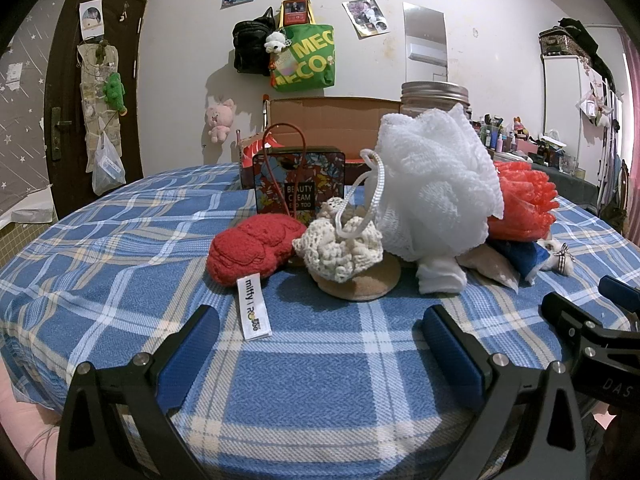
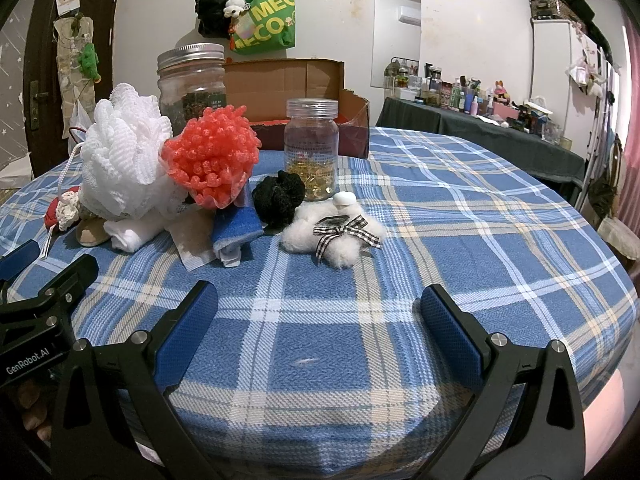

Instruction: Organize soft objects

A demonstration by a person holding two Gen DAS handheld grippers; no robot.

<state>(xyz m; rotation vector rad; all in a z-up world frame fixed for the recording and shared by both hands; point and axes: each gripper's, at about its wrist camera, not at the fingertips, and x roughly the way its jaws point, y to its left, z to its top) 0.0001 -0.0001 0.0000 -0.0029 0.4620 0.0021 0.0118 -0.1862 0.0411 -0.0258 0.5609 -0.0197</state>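
Note:
Soft things lie clustered on the blue plaid cloth: a red knitted toy with a white label, a cream crochet piece on a tan pad, a white mesh puff, a coral mesh puff, a rolled white cloth, a blue sponge cloth, a black scrunchie and a white fluffy piece with a checked bow. My left gripper stands open in front of the crochet piece, holding nothing. My right gripper is open before the fluffy piece.
A floral tin, a large metal-lidded jar, a small plastic jar and an open cardboard box stand behind the pile. Bags hang on the far wall; a cluttered dark table sits at right.

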